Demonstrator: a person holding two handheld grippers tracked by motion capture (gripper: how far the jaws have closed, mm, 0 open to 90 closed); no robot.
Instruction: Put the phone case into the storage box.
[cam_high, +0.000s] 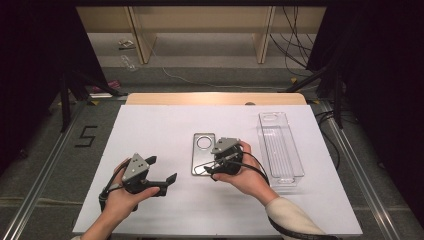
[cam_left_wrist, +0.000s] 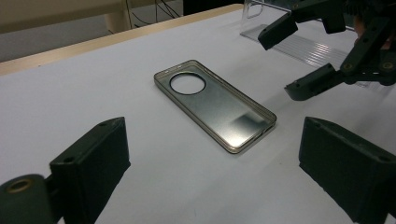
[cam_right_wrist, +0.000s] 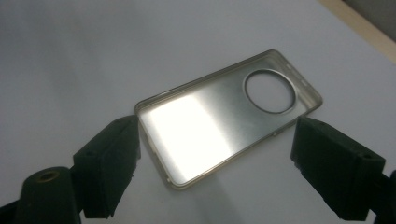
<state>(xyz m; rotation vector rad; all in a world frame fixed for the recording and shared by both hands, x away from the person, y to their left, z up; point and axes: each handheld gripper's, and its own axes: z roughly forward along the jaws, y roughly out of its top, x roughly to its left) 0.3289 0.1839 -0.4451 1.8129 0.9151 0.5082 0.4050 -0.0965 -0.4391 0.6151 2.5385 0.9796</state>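
- Right hand-held gripper (cam_high: 214, 169): jaws spread wide, gripping nothing, hovering over the near end of the flat translucent grey phone case with round camera cutout (cam_high: 203, 153).
- Left hand-held gripper (cam_high: 161, 176): also released, well apart.
- Case lies inside-up on white worktop (cam_high: 160, 125).
- Risk: thin rim, pads may slip or skid it.

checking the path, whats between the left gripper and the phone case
Nothing: in the left gripper view, only bare white table lies between the open left gripper and the phone case. The high view shows the same gap.
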